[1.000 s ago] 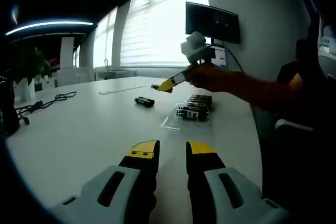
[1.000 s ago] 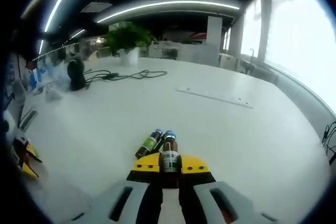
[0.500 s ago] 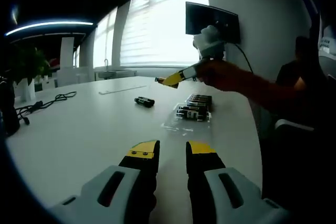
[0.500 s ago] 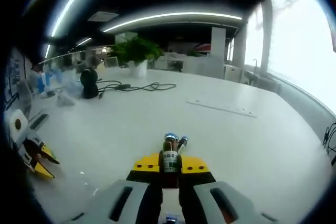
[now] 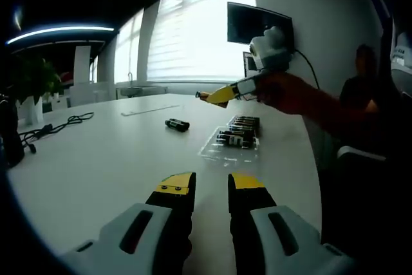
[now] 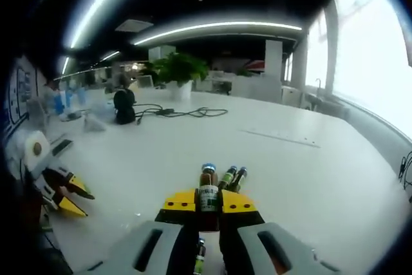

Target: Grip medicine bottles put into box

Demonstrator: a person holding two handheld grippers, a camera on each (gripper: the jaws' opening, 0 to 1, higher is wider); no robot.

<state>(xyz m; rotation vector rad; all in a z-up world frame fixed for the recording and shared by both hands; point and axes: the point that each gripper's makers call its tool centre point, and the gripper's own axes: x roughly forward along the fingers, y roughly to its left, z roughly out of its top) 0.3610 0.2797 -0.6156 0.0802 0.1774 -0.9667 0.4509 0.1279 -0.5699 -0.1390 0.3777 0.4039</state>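
My right gripper (image 6: 207, 203) is shut on a small brown medicine bottle (image 6: 207, 188) with a blue cap, held in the air. In the left gripper view the right gripper (image 5: 221, 95) hangs above the far side of the clear plastic box (image 5: 234, 138), in a person's hand. The box lies on the white table and holds several dark bottles. Two more bottles (image 6: 232, 178) lie loose on the table past the box, also the dark loose bottles (image 5: 176, 124). My left gripper (image 5: 211, 183) rests low over the table, open, nothing between its jaws.
The white table (image 5: 96, 165) is wide and bare around the box. Black cables (image 6: 180, 111), a dark round object (image 6: 122, 102) and a potted plant (image 6: 180, 72) stand at the far side. My left gripper (image 6: 64, 188) appears at the left. A monitor (image 5: 260, 27) hangs on the wall.
My right gripper has risen and drawn back toward the box with the bottle in it; the loose bottles now lie farther ahead. The left gripper has stayed still.
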